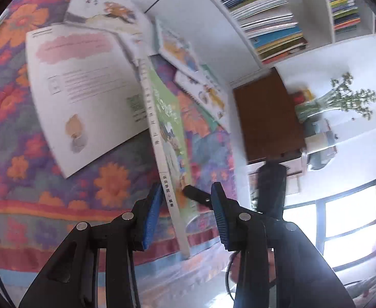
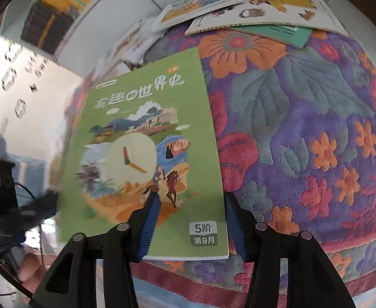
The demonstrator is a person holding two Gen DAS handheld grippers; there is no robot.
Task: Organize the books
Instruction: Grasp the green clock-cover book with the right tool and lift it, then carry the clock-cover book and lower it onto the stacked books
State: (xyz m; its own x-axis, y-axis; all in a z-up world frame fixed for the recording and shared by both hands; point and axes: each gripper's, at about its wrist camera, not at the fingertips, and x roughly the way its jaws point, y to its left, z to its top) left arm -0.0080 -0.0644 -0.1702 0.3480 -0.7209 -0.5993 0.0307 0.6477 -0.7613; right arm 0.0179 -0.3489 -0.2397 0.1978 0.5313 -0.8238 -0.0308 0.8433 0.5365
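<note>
Floral blanket (image 2: 303,118) in purple, orange and red over a bed, beside a white bookshelf (image 1: 265,18) packed with thin volumes. Dark wooden cabinet (image 1: 267,118), vase of green stems (image 1: 336,102) and bright window (image 1: 347,225) further off in the left wrist view.

Loose on the blanket: one large white book (image 1: 85,87), one illustrated white book (image 1: 103,10) behind it, two picture books (image 1: 180,48) near the shelf, one teal booklet (image 2: 280,32) partly under them; exact total hard to tell.

Green book (image 2: 149,148), with clock cover, lifted off the blanket and seen edge-on from the left. Left gripper (image 1: 185,213) with jaws apart, straddling the spine, pads not clearly touching. Right gripper (image 2: 190,228) with jaws either side of the lower cover; whether clamped or slack cannot be told.
</note>
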